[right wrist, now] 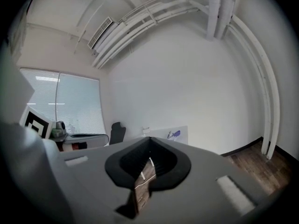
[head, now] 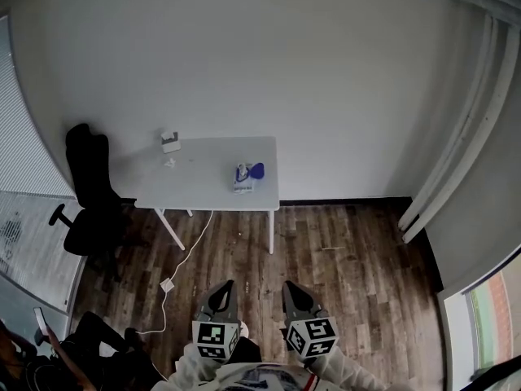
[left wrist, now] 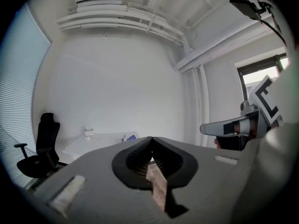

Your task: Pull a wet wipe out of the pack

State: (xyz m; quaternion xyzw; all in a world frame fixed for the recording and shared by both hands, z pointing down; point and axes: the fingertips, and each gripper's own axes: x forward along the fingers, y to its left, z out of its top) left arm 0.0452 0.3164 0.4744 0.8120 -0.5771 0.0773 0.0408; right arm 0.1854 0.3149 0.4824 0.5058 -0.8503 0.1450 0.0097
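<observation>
While both grippers hang over the wooden floor (head: 342,251), well short of the bench (head: 203,177), the pack of wet wipes (head: 243,177) lies on the bench near its right end, far ahead of either pair of jaws and touched by neither. The left gripper (head: 227,287) has its jaws pressed together with nothing between them, and the right gripper (head: 287,287) is likewise closed and empty. A small white box (head: 170,142) sits at the bench's back left, and a black office chair (head: 89,194) stands just left of the bench
</observation>
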